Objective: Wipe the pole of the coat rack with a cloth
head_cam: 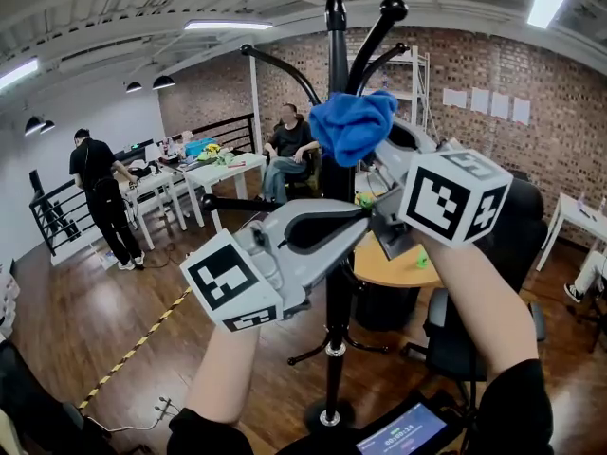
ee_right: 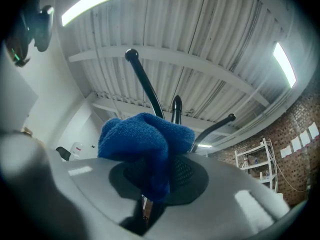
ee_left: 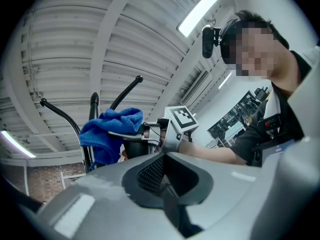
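Observation:
The black coat rack pole [head_cam: 333, 349] rises through the middle of the head view, with curved hooks [head_cam: 377, 36] at its top. A blue cloth [head_cam: 353, 126] sits bunched against the upper pole, and my right gripper [head_cam: 382, 147] is shut on it. In the right gripper view the cloth [ee_right: 145, 144] spills over the jaws, with the pole top [ee_right: 176, 106] just behind. My left gripper [head_cam: 365, 220] crosses in front of the pole lower down, jaws shut and holding nothing. Whether it touches the pole I cannot tell. The left gripper view looks up at the cloth [ee_left: 112, 131] and pole [ee_left: 93, 109].
The rack's base [head_cam: 327, 415] stands on a wooden floor. Behind it are a round wooden table [head_cam: 398, 265] and a black chair [head_cam: 474, 335]. White tables [head_cam: 220, 172], a seated person [head_cam: 289, 150] and a standing person [head_cam: 100, 197] are further back. Striped tape [head_cam: 142, 339] marks the floor.

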